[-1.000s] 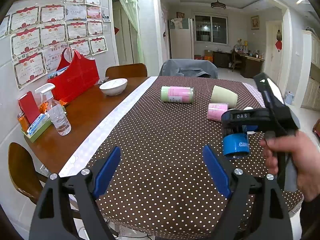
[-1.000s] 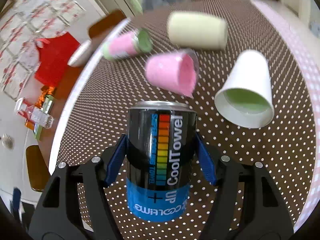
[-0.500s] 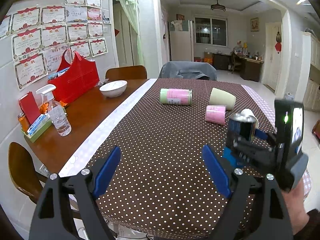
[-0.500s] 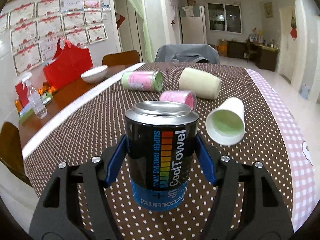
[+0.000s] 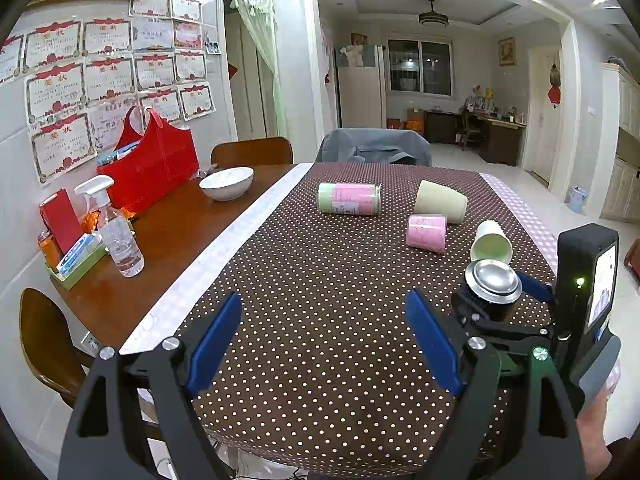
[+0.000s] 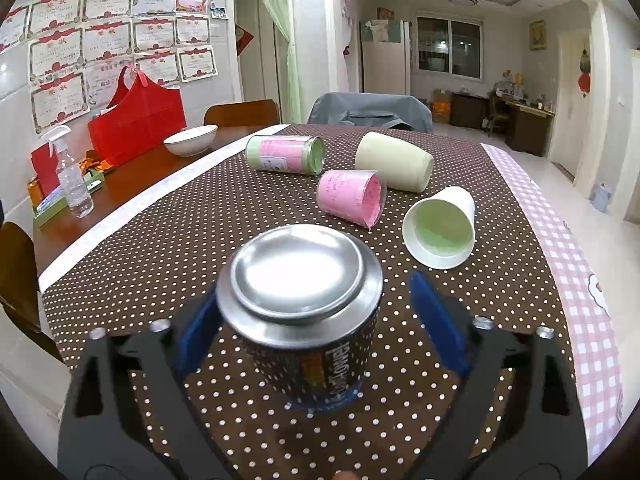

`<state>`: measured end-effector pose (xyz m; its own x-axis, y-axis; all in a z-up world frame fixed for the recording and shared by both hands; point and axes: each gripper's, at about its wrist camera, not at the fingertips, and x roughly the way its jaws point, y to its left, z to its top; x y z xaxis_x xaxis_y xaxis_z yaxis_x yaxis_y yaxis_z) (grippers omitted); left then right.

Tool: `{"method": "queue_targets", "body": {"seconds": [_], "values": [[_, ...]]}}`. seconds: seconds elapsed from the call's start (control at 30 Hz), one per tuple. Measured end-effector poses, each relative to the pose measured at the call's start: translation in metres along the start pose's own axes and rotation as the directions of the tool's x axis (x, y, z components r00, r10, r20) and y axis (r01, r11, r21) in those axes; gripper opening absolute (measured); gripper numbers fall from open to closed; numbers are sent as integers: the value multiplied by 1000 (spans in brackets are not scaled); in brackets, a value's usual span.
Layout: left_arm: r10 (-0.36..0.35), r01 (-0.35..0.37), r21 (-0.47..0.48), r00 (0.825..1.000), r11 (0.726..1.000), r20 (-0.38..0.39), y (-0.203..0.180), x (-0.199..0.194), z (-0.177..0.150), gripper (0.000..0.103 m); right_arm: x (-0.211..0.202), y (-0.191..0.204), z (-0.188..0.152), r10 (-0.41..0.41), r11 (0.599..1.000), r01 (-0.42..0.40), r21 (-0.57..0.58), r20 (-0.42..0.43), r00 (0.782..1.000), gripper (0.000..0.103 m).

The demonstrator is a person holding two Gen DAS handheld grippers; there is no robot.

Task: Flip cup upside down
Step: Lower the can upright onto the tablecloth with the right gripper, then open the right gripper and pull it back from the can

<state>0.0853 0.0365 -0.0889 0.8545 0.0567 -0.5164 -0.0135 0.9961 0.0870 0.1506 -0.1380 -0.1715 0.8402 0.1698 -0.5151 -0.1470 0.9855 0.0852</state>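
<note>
A black and blue can with a silver end up stands on the dotted tablecloth, upside down by its print. My right gripper is open around it, both pads apart from its sides. The can also shows in the left wrist view, between the right gripper's fingers. My left gripper is open and empty above the table's near edge. On their sides lie a pink cup, a cream cup, a white cup and a pink-green jar.
On the bare wood at the left are a white bowl, a red bag, a spray bottle and a green tray of small items. Chairs stand at the far end and near left corner.
The right gripper turned level with the can, lowered it onto the cloth and opened its jaws. The left gripper has not moved.
</note>
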Motion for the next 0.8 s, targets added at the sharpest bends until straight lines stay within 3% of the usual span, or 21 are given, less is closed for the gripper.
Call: {"method": "queue_targets", "body": {"seconds": [0.47,0.8], "values": [[-7,6,9,998,1000,61,-13,-26,15,84,-67,-18,36,29,989,-32,144,22,999,97],[-16,13,21,991,1000,136,-27,-60,30,87,-133,-25,53,-11,983,-3,182,75,997,97]]}}
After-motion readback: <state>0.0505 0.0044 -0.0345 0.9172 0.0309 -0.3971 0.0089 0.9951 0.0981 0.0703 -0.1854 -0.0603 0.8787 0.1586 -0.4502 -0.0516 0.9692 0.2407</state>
